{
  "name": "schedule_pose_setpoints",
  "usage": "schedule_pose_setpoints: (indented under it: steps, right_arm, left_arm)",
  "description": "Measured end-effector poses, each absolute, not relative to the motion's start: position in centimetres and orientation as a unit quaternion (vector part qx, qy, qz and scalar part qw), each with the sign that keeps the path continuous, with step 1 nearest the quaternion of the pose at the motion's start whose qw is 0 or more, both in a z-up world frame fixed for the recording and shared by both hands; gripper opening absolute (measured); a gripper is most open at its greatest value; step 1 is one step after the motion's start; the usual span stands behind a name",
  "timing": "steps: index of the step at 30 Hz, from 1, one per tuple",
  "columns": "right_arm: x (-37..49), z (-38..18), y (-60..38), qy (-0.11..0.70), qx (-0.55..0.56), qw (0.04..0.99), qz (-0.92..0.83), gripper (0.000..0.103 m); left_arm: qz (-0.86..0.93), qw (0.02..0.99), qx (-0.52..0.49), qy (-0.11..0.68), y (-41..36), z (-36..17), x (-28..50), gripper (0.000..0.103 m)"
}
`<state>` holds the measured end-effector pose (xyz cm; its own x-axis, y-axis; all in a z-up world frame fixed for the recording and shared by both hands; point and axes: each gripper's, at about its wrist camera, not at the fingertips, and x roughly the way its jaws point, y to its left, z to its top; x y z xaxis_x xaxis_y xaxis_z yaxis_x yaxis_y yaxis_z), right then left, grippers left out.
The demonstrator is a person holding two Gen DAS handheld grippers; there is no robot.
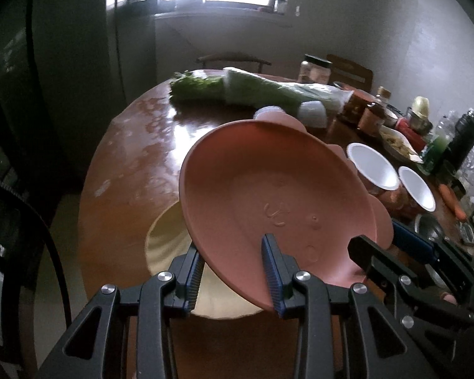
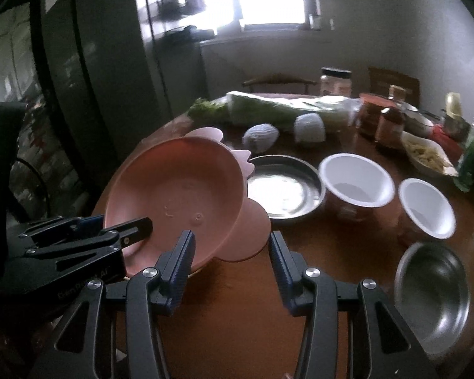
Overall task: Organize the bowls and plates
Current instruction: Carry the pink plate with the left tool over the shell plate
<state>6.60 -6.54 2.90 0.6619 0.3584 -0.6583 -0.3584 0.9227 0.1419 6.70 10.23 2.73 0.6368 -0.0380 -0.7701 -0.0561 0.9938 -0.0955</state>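
Mid-frame, left tool (image 1: 237, 271) pinches pink plate (image 1: 268, 195) tilted over yellow plate (image 1: 167, 237); right tool (image 2: 230, 265) gapes empty. Next: lower, release.

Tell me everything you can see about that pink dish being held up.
The pink dish is a shallow bowl of matte plastic, as it looks, with paler flat tabs jutting from its rim like ears. Faint raised marks show on its empty inside. It is tilted steeply, off the brown table and above a pale plate. The left gripper pinches its near rim, one finger inside. The right gripper hangs open beside it, not gripping.
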Motion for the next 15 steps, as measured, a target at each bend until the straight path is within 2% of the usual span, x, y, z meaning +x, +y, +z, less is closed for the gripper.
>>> schedule_pose_setpoints:
  steps: [15]
  right_arm:
    - [8.3,0.6,-2.7,0.389,-0.027,0.894,0.221,0.049]
  left_arm:
    - [0.025,0.890,-0.076,0.450,13.8,0.2,6.9,0.037]
